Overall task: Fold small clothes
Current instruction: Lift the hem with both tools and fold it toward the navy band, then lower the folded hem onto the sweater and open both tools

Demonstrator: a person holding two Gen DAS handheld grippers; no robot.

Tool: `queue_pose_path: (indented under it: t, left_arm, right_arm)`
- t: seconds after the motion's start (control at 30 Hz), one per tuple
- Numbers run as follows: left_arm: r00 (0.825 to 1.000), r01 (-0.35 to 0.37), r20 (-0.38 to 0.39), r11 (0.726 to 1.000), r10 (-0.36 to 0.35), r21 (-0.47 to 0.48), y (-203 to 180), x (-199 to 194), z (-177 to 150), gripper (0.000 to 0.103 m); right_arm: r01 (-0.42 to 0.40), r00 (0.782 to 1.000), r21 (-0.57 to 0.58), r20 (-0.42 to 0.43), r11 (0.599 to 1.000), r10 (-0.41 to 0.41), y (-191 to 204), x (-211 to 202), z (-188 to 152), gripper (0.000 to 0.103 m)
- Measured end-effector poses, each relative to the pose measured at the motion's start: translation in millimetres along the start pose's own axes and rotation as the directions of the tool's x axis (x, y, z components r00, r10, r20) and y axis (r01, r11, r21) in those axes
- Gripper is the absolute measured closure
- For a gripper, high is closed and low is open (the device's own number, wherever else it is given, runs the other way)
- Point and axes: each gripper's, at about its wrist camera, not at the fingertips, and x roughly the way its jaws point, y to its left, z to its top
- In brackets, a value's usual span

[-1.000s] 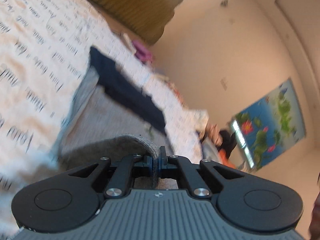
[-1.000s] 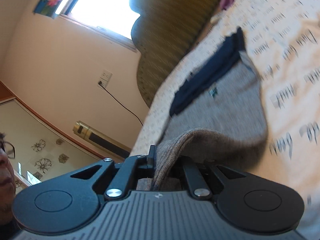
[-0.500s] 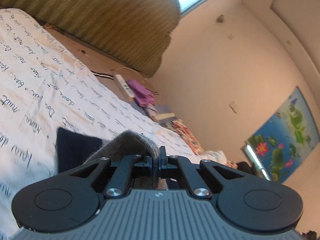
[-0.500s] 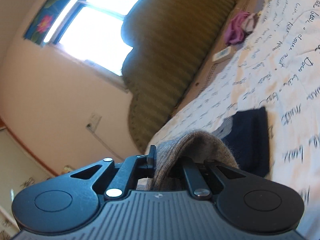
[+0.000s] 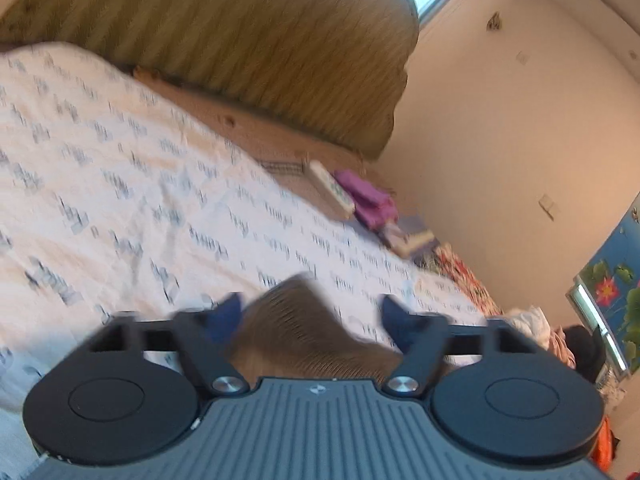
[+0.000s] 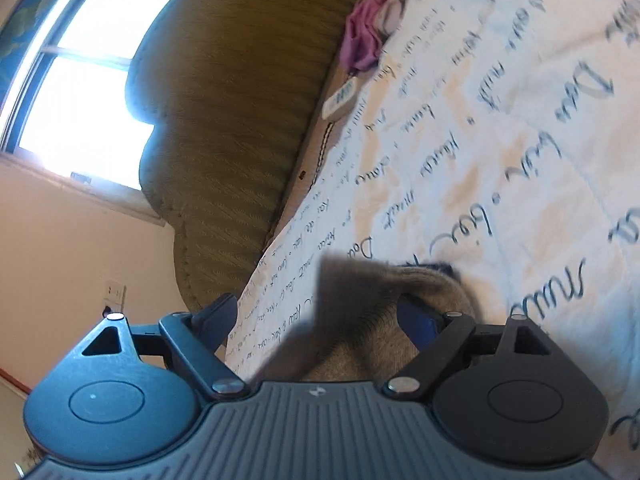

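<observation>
A grey-brown knit garment (image 5: pixel 304 332) lies bunched on the white bed sheet (image 5: pixel 160 200), blurred, right in front of my left gripper (image 5: pixel 313 311). That gripper's jaws are opening and stand wide, with the knit between the blue pads (image 5: pixel 230 312) but not pressed by them. In the right wrist view the same garment (image 6: pixel 360 312) humps up between the jaws of my right gripper (image 6: pixel 317 314), which are also opening; the pads stand apart from the cloth. The garment's lower part is hidden behind both gripper bodies.
An olive ribbed headboard (image 5: pixel 240 40) rises behind the script-printed sheet (image 6: pixel 500 160). A white remote (image 5: pixel 330 188) and a purple cloth (image 5: pixel 370 200) lie at the bed's head. A bright window (image 6: pixel 80 100) and a peach wall stand beyond.
Both grippers were shut on the grey knit and now stand wide with the cloth loose between the jaws. Both moved across the bed toward the headboard. The garment's dark navy part is out of sight.
</observation>
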Motion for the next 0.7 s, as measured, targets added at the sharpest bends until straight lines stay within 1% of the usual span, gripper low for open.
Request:
queue_pose_path:
  t: [0.03,0.1,0.17,0.2,0.23,0.27,0.3,0.33,0.37,0.4,0.43,0.47,0.5,0.53,0.57,0.63,0.67,0.7]
  left_arm:
    - [0.999,-0.02,0.036,1.0,0.02,0.021,-1,-6,4,0.007]
    - [0.996,-0.073,0.064,0.995,0.068,0.069,-4,-8,10,0.007]
    - [0.99,-0.143,0.037,0.984,0.14,0.107,-5,2,9,0.008]
    - [0.981,-0.192,0.015,0.972,0.192,0.137,-7,12,6,0.012]
    - [0.97,-0.237,-0.007,0.954,0.243,0.182,-9,22,1,0.014]
    - [0.963,-0.257,-0.017,0.938,0.269,0.234,-11,31,-6,0.018]
    - [0.955,-0.277,-0.021,0.914,0.297,0.297,-14,41,-14,0.022]
    - [0.944,-0.3,-0.025,0.885,0.33,0.356,-18,51,-22,0.024]
    - [0.936,-0.305,-0.04,0.865,0.349,0.398,-20,61,-29,0.025]
    - [0.93,-0.305,-0.061,0.854,0.363,0.422,-20,71,-34,0.027]
    - [0.919,-0.307,-0.092,0.843,0.382,0.442,-19,83,-39,0.032]
    - [0.911,-0.305,-0.114,0.834,0.396,0.459,-20,92,-42,0.052]
    - [0.907,-0.296,-0.128,0.824,0.401,0.483,-21,99,-46,0.072]
    - [0.908,-0.286,-0.123,0.808,0.4,0.515,-25,103,-48,0.082]
    - [0.909,-0.28,-0.11,0.787,0.401,0.55,-31,104,-51,0.095]
    - [0.908,-0.3,-0.054,0.735,0.415,0.608,-43,103,-54,0.096]
    - [0.91,-0.309,-0.028,0.723,0.413,0.618,-46,100,-53,0.096]
    - [0.913,-0.322,0.002,0.716,0.409,0.62,-50,96,-51,0.096]
  right_arm:
    - [0.007,1.0,-0.038,-0.001,0.999,-0.007,6,-6,3,0.015]
    - [0.098,0.995,-0.155,0.033,0.983,-0.094,20,-15,5,0.015]
    - [0.191,0.982,-0.252,0.048,0.949,-0.185,30,-13,5,0.015]
    - [0.234,0.972,-0.29,0.053,0.928,-0.229,33,-10,4,0.015]
    - [0.271,0.962,-0.328,0.053,0.905,-0.269,35,-3,2,0.015]
    - [0.3,0.951,-0.374,0.048,0.878,-0.305,37,5,1,0.015]
    - [0.334,0.937,-0.41,0.049,0.849,-0.345,36,14,0,0.016]
    - [0.356,0.927,-0.424,0.049,0.833,-0.372,34,22,-1,0.016]
    - [0.365,0.922,-0.424,0.042,0.829,-0.385,30,29,-1,0.016]
    - [0.372,0.919,-0.421,0.039,0.828,-0.393,27,36,-2,0.017]
    - [0.385,0.913,-0.421,0.045,0.821,-0.405,24,43,-2,0.028]
    - [0.39,0.91,-0.43,0.043,0.814,-0.413,23,48,-4,0.06]
    - [0.387,0.908,-0.444,0.033,0.808,-0.417,23,53,-5,0.077]
    - [0.378,0.909,-0.469,0.024,0.798,-0.417,25,58,-8,0.093]
    - [0.372,0.909,-0.502,0.026,0.781,-0.416,29,61,-12,0.093]
    - [0.392,0.898,-0.548,0.053,0.739,-0.437,36,62,-16,0.095]
    - [0.403,0.897,-0.547,0.077,0.734,-0.435,39,58,-15,0.095]
    - [0.406,0.902,-0.533,0.102,0.742,-0.42,41,52,-11,0.096]
